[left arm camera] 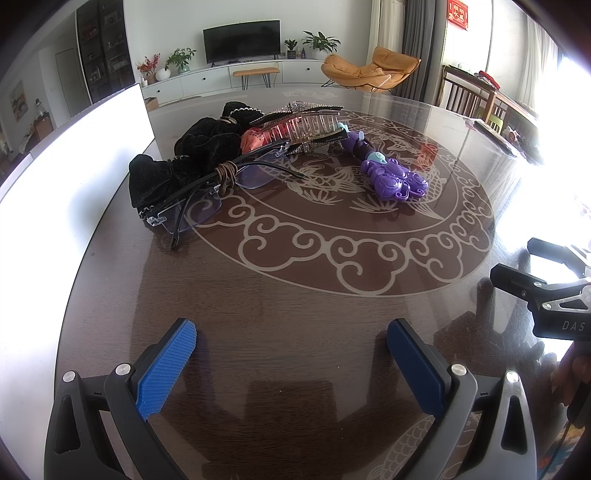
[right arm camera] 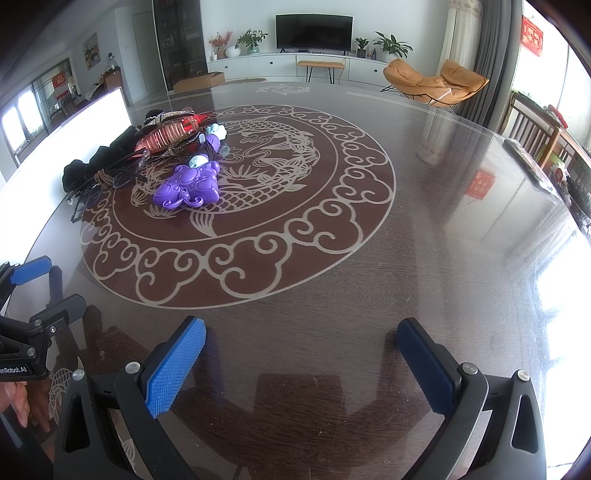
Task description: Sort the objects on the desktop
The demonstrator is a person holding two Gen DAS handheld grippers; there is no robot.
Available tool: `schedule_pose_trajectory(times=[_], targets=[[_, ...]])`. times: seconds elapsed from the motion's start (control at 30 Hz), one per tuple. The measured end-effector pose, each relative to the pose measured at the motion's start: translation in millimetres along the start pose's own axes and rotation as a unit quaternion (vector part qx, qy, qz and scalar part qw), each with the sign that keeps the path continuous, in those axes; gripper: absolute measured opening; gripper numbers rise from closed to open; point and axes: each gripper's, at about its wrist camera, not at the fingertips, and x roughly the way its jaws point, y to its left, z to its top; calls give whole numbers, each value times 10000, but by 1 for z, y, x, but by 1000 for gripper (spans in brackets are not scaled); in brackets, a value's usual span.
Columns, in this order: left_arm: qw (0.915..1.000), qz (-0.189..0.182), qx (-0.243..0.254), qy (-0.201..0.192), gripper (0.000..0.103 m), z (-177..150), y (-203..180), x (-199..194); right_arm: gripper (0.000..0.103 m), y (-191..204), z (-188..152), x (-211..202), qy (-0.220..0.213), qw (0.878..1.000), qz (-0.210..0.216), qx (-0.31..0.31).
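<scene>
Glass-topped table [left arm camera: 295, 332] carries the unsorted heap, glasses [left arm camera: 199, 206], black scrunchies [left arm camera: 184, 158], hair claw [left arm camera: 306, 127] and purple toy [left arm camera: 391, 177], far left, while left gripper [left arm camera: 291, 365] and right gripper [right arm camera: 301, 369] wait near, spread wide and empty, presumably ready to pick.

Black grippers, ribbed blue fingers [left arm camera: 166, 369]

Living rm: TV [right arm camera: 313, 32] on white cabinet [right arm camera: 280, 66], orange lounge chair [right arm camera: 434, 82], plants, bright window glare right.

Left gripper [left arm camera: 291, 354] spread wide over dark table [left arm camera: 295, 314], eyeglasses [left arm camera: 207, 199] at ten o'clock beside black velvet scrunchie [left arm camera: 184, 162], purple toy [left arm camera: 391, 177] at one o'clock
</scene>
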Motion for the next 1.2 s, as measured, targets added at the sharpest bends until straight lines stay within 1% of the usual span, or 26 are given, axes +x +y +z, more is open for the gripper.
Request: schedule_pose_trajectory(times=[0.23, 0.47, 0.57, 0.7, 0.8, 0.83, 0.87, 0.93, 1.0, 1.07, 1.1, 1.2], targets=[[10000, 2, 1, 0, 103, 0, 0, 0, 103, 0, 0, 0, 0, 10000, 1, 0], [10000, -45, 6, 18, 103, 0, -1, 0, 103, 0, 0, 0, 2, 10000, 0, -1], [9999, -128, 87, 16, 103, -1, 0, -1, 103, -1, 1, 0, 1, 10000, 15, 4], [9999, -125, 96, 9, 103, -2, -1, -1, 103, -1, 1, 1, 5, 10000, 6, -3], [9999, -95, 96, -2, 103, -2, -3, -2, 103, -3, 5, 3, 95, 9999, 57, -39], [9999, -90, 93, -5, 103, -2, -3, -2, 103, -3, 10, 3, 73, 9998, 164, -44], [9999, -88, 91, -6, 103, -2, -4, -2, 103, -3, 18, 1, -37, 9994, 335, -76], [9999, -88, 90, -6, 103, -2, -4, -1, 103, 4, 41, -3, -313, 9978, 536, -226], [9999, -89, 89, -5, 103, -2, -4, -2, 103, 18, 69, 0, -435, 9957, 682, -454], [9999, -89, 90, -6, 103, -2, -4, -2, 103, 36, 94, 13, -409, 9941, 774, -636], [9999, -89, 91, -6, 103, -2, -3, -2, 103, 44, 106, 22, -320, 9940, 807, -669], [9999, -88, 91, -6, 103, -2, -4, -2, 103, 58, 127, 48, -80, 9949, 850, -539]])
